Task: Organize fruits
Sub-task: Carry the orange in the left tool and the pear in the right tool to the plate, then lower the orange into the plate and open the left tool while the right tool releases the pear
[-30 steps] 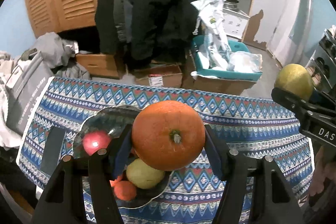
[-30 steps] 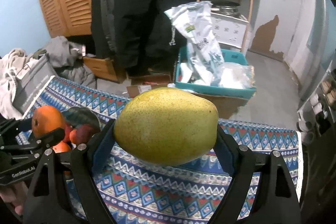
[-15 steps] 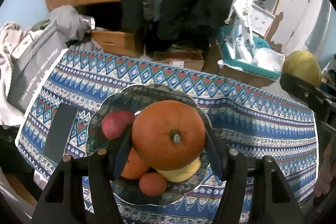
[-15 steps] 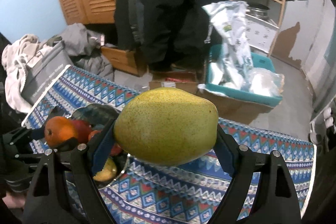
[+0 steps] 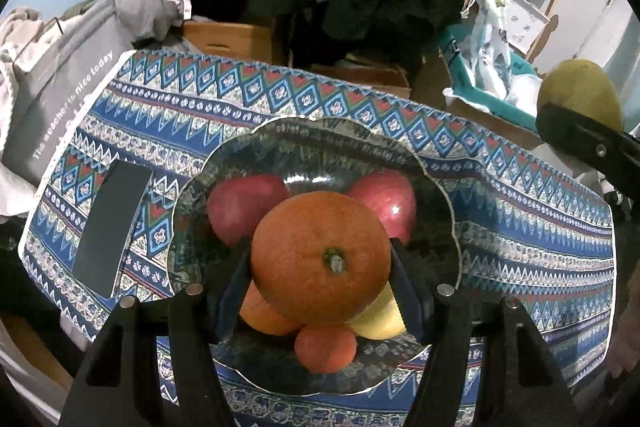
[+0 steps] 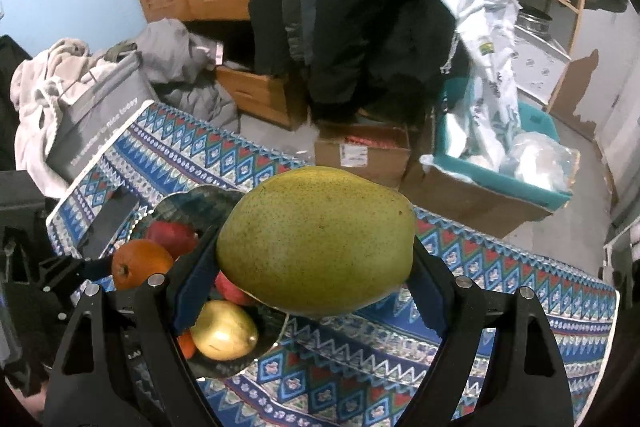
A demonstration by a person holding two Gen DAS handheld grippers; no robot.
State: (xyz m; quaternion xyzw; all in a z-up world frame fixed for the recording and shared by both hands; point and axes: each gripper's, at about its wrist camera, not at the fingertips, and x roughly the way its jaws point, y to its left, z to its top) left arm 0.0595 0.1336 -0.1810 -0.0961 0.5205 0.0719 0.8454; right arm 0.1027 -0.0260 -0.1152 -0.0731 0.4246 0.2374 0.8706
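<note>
My left gripper (image 5: pixel 320 259) is shut on a large orange (image 5: pixel 320 257), held right over a dark patterned glass bowl (image 5: pixel 436 187) on the table. In the bowl lie two red apples (image 5: pixel 244 199), a yellow fruit (image 5: pixel 380 319), a small orange fruit (image 5: pixel 326 349) and another orange one partly hidden. My right gripper (image 6: pixel 316 247) is shut on a big yellow-green mango (image 6: pixel 316 239), above the table just right of the bowl (image 6: pixel 188 199). The left-held orange (image 6: pixel 140 265) shows at the left of the right wrist view, the mango (image 5: pixel 580 95) at the right edge of the left wrist view.
A blue patterned tablecloth (image 5: pixel 520 227) covers the table. A black phone (image 5: pixel 112 223) lies left of the bowl. A grey bag (image 5: pixel 60 91) and clothes sit at the table's left end. Cardboard boxes (image 6: pixel 360 151) and a teal bin (image 6: pixel 500 163) stand on the floor beyond.
Both grippers have come down and moved toward the bowl with their fruits. The orange now hangs over the bowl's middle; the mango has neared its right rim.
</note>
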